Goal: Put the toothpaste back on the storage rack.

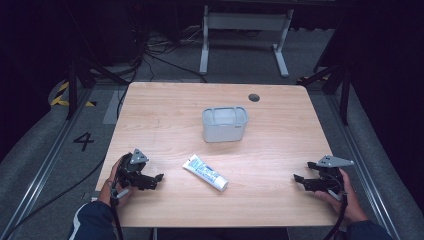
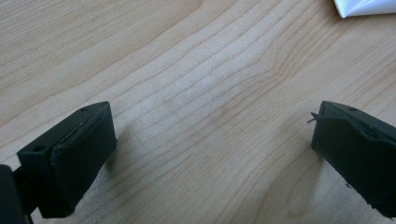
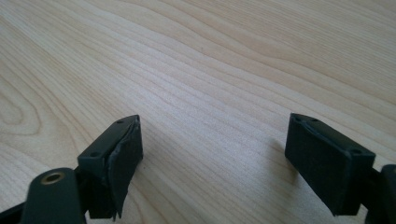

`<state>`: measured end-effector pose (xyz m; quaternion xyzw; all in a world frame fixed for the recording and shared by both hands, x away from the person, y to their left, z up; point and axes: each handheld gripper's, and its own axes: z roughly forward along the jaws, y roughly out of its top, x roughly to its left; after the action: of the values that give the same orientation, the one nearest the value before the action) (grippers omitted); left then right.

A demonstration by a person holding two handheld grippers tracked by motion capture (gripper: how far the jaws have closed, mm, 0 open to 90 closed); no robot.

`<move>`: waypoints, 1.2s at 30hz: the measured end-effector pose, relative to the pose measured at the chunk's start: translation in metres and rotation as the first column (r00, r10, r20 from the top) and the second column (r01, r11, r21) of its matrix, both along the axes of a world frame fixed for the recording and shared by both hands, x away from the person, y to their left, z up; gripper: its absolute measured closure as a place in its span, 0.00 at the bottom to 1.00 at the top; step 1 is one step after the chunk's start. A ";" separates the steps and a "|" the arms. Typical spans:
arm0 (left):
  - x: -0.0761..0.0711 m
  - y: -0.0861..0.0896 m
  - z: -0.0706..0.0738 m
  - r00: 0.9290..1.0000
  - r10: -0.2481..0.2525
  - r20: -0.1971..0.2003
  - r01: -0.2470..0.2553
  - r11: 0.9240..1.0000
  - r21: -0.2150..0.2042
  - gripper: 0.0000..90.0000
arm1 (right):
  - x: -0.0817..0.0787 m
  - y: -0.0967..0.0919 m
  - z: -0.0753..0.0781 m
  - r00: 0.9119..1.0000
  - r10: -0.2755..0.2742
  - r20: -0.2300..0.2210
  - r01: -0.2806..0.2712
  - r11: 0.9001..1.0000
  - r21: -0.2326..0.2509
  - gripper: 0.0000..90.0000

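Observation:
A white tube point(image 1: 205, 172) with blue print lies flat near the front middle of the wooden table point(image 1: 280, 120), its cap end toward the right. Behind it stands a grey rectangular bin point(image 1: 225, 123) at the table's centre. My left gripper point(image 1: 156, 181) rests low at the front left, open, jaws pointing right toward the tube and a short way from it. In the left gripper view a white corner of the tube point(image 2: 366, 6) shows at the top right, beyond the left gripper point(image 2: 212, 144). My right gripper point(image 1: 299, 181) rests at the front right, open over bare wood point(image 3: 212, 140).
A dark round hole point(image 1: 254, 97) sits near the table's far edge. Beyond the table are a white desk frame point(image 1: 245, 37), cables on the grey floor and a floor mark "4" point(image 1: 83, 141) at the left. Metal rails run along both sides.

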<state>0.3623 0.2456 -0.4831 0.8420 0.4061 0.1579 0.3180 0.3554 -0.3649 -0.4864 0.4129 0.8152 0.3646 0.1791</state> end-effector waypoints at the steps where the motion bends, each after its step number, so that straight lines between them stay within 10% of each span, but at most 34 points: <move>1: 0.000 0.000 0.000 1.000 -0.003 -0.001 0.003 1.000 -0.001 0.00 | 0.000 0.000 0.000 1.000 0.000 0.000 0.000 1.000 0.000 0.22; 22: -0.006 0.006 0.000 0.999 -0.047 -0.013 0.047 0.999 -0.012 0.00 | 0.001 0.000 0.004 1.000 -0.010 -0.017 0.009 0.999 -0.044 0.20; 36: -0.005 0.006 0.000 0.999 -0.051 -0.006 0.051 0.999 -0.009 0.00 | 0.001 0.025 0.019 0.997 0.076 -0.010 -0.076 0.997 -0.020 0.24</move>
<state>0.3570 0.2519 -0.4835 0.8511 0.3863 0.1452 0.3246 0.3567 -0.3396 -0.4675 0.3815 0.8348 0.3609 0.1653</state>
